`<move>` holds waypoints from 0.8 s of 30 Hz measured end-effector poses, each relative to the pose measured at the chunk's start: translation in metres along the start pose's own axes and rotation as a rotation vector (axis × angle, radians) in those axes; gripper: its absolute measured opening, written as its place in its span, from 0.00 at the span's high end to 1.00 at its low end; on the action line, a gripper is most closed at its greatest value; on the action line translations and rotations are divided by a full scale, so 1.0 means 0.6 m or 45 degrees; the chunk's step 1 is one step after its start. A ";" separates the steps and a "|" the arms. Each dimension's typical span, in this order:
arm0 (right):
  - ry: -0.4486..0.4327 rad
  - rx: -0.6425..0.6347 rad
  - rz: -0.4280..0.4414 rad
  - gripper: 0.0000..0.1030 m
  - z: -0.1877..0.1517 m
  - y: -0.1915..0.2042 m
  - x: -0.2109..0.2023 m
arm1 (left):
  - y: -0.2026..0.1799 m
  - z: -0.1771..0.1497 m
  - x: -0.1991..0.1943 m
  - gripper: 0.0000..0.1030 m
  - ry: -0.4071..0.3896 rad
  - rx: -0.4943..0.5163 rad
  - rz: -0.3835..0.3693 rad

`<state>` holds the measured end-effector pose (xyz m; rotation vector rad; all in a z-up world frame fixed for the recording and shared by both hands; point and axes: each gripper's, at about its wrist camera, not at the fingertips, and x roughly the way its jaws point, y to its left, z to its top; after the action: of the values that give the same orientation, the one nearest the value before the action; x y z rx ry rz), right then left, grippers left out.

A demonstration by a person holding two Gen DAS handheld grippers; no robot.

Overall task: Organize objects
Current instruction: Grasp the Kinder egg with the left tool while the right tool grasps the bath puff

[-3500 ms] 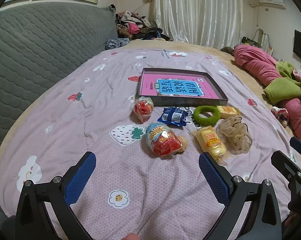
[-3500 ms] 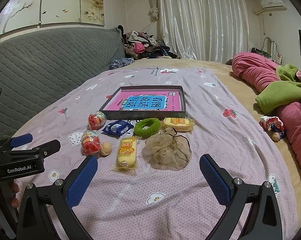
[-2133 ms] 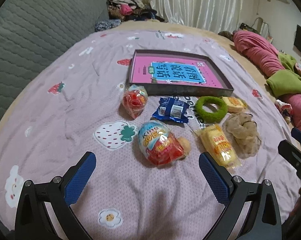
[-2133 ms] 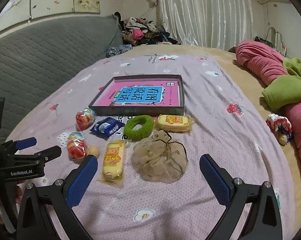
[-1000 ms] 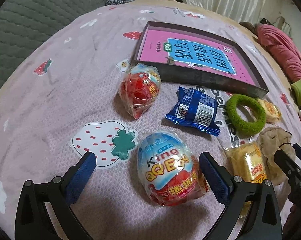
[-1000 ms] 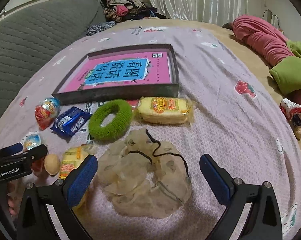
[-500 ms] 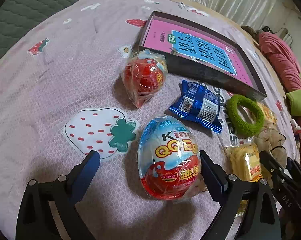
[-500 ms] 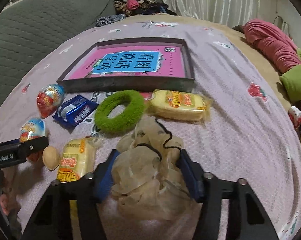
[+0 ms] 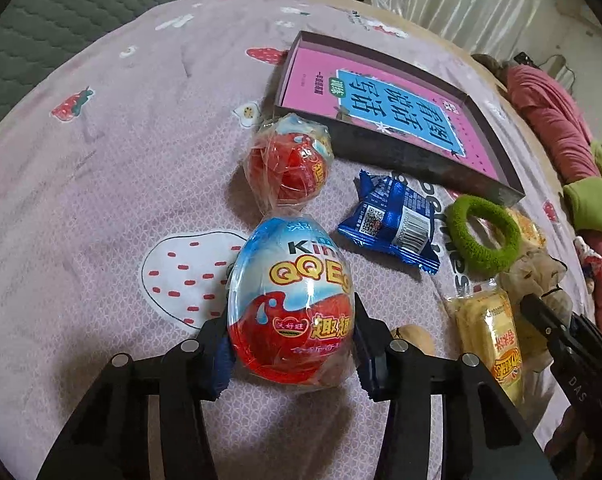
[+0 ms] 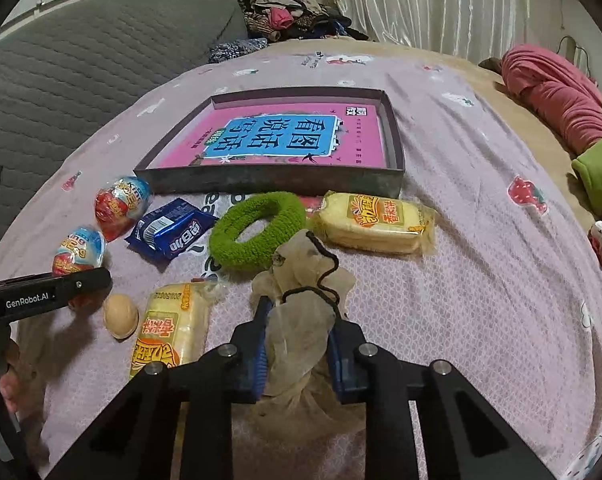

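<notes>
A wrapped toy egg (image 9: 291,304) and a crumpled beige mesh pouch (image 10: 301,320) are lying on the bed (image 10: 481,280), near a shallow box (image 10: 273,182).

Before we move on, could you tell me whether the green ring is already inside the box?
No, the green ring lies on the bedspread in front of the box.

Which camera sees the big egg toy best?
The left wrist view: the egg toy fills the middle, label readable, between the left gripper's closing jaws. In the right wrist view it is small and partly hidden.
</notes>
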<state>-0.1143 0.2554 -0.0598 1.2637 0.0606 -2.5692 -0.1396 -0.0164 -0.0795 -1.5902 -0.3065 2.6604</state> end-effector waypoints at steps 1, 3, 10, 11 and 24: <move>0.000 -0.003 0.002 0.77 0.000 0.001 0.000 | 0.001 0.001 0.000 0.51 0.001 0.002 -0.001; 0.003 -0.004 0.009 0.77 -0.002 0.001 0.000 | 0.000 0.001 -0.001 0.51 0.002 0.009 -0.003; -0.025 -0.007 0.039 0.78 0.000 0.005 -0.010 | -0.005 -0.004 -0.012 0.51 -0.026 0.049 0.008; -0.029 -0.008 0.042 0.78 0.001 0.006 -0.012 | -0.007 -0.004 -0.014 0.51 -0.029 0.054 0.004; -0.086 0.017 0.103 0.78 0.010 0.005 -0.052 | -0.021 -0.005 -0.043 0.51 -0.089 0.097 0.010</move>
<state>-0.0998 0.2585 -0.0314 1.1586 -0.0213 -2.5447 -0.1256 -0.0068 -0.0565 -1.4835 -0.1988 2.7026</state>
